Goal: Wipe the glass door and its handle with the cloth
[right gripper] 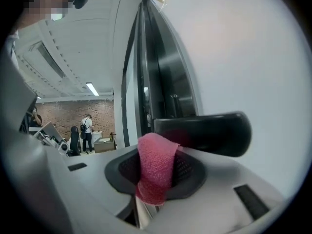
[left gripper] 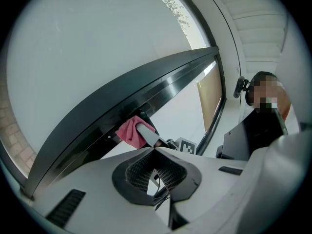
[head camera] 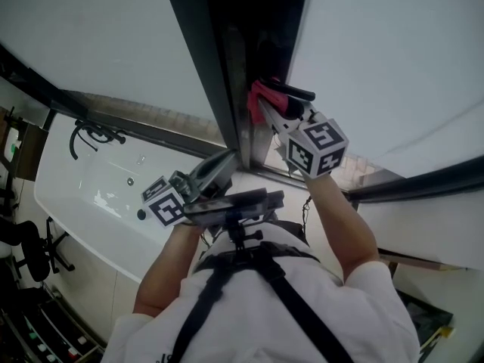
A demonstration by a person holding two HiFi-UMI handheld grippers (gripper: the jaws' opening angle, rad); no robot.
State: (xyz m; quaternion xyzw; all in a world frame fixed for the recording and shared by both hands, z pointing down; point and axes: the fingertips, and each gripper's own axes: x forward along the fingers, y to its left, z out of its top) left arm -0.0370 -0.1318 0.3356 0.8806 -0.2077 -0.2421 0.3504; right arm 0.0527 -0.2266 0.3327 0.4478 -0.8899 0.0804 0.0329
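Your right tool [head camera: 272,110]: pinching the pink cloth [right gripper: 155,167]; cloth against the black handle [right gripper: 209,130] of the glass door [head camera: 393,59]; your left tool [left gripper: 155,149]: jaws pressed together, empty, near the door

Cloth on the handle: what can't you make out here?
- Head view: where the cloth meets the handle, small and partly behind the right gripper.
- Right gripper view: part of the handle, covered by the cloth.
- All views: smears on the glass door, washed out.
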